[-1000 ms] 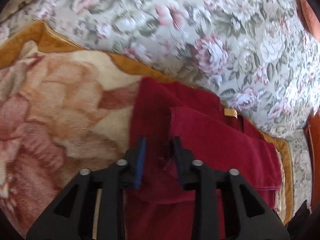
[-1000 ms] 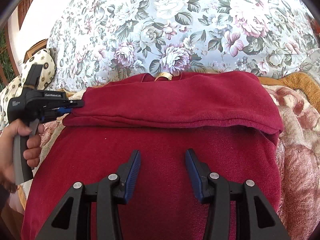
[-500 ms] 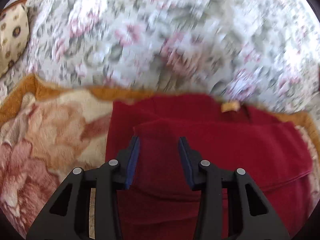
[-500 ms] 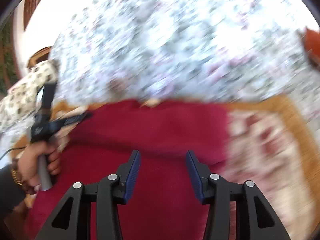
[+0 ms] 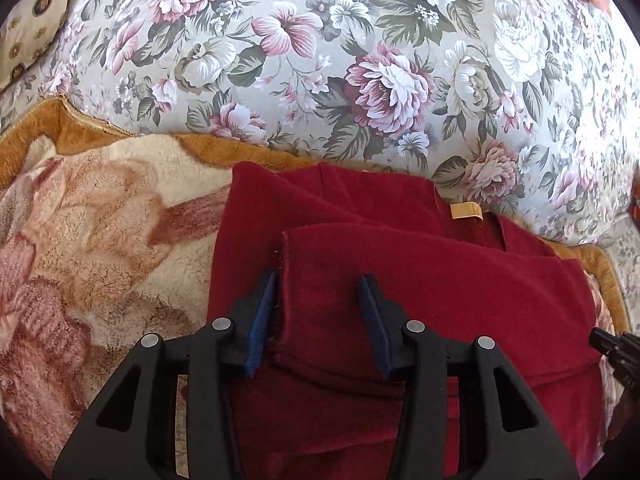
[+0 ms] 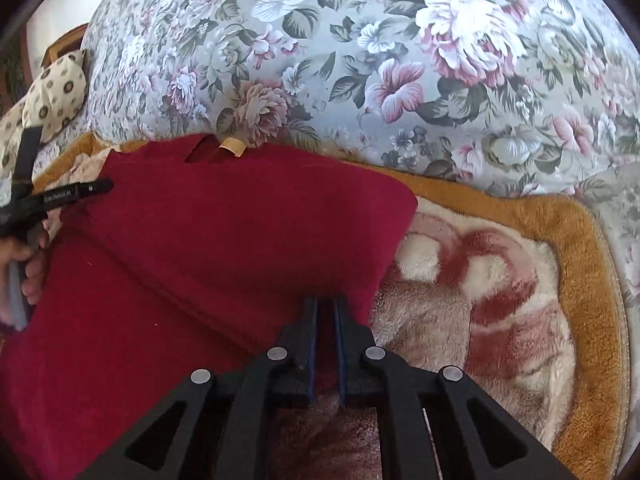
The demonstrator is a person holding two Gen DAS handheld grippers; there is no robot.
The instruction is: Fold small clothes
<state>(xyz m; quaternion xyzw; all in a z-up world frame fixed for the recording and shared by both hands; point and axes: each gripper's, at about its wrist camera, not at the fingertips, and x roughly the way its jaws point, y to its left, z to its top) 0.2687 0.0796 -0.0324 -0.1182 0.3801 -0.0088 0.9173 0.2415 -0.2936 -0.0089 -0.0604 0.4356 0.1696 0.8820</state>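
A dark red garment (image 5: 440,288) with a tan label (image 5: 466,211) lies on a plush blanket, its top layer folded over. My left gripper (image 5: 320,292) sits over the left end of that folded layer. Its jaws are opening, and the layer's hemmed edge lies between them, close to the left pad (image 5: 264,320). In the right wrist view the garment (image 6: 200,240) fills the left half. My right gripper (image 6: 325,312) is shut on the garment's right edge, with red cloth showing between the pads. A hand (image 6: 28,268) holds the left gripper (image 6: 80,192) at the garment's far left.
A floral cushion (image 5: 360,60) rises just behind the garment. The plush blanket (image 6: 500,280), cream and pink with an orange border (image 6: 560,216), spreads to both sides. A cream patterned pillow (image 6: 56,92) lies at the far left. The right gripper's tip (image 5: 612,346) shows at the left view's right edge.
My right gripper has moved right, from the middle of the garment to its right edge, and has closed on the cloth. My left gripper's jaws have widened around the folded layer's left end.
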